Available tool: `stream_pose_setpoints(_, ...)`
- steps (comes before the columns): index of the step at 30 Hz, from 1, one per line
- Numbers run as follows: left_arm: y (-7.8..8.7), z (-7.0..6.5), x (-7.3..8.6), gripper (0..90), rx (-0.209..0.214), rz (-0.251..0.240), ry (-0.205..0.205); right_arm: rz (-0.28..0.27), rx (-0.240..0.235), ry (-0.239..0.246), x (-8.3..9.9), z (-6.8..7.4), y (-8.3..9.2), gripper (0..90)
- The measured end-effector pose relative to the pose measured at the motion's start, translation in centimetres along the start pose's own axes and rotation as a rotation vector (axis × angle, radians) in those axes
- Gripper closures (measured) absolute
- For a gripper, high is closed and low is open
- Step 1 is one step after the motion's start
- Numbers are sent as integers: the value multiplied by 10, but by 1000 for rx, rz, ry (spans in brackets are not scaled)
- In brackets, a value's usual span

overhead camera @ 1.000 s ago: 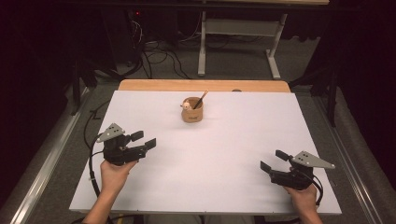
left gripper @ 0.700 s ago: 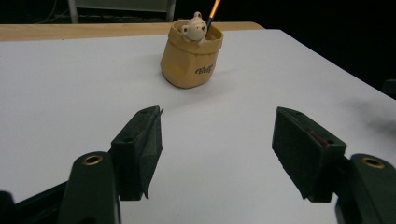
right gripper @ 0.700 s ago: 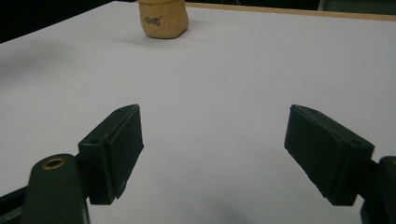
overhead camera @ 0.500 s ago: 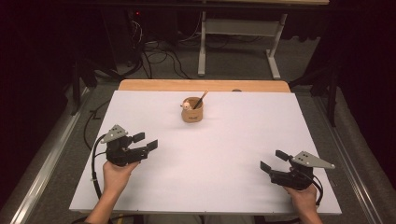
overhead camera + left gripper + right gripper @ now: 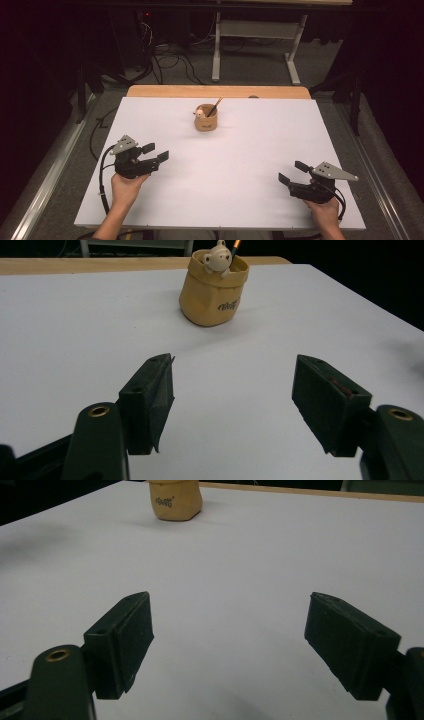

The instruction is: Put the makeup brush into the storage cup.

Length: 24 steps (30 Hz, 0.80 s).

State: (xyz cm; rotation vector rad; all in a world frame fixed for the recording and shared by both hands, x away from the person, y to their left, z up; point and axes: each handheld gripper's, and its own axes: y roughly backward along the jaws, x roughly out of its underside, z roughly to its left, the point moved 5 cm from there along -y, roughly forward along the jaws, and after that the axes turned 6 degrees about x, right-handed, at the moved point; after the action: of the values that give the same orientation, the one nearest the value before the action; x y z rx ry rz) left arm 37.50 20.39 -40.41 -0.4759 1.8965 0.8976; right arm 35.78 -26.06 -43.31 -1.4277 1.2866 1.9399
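My left claw (image 5: pixel 156 153) gapes wide and empty – aimed at the tan pot (image 5: pixel 205 118) with its pencil (image 5: pixel 216 106) – ready, I'd say, to reach.

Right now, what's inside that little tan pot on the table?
A small cream bear figure peeks over the rim of the tan pot, and a pencil-like stick leans out. The pot's wall hides anything deeper.

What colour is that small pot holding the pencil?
Tan-yellow soft pot with dark lettering; clearest in the left gripper view.
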Motion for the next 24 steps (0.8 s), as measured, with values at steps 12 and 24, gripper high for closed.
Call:
stream_pose_setpoints(12,-4,3,7,334,-6,13,8,0,1,1,0,0,0,211)
stream_pose_setpoints(24,-9,5,11,333,-20,38,-3,0,1,3,0,0,0,211)
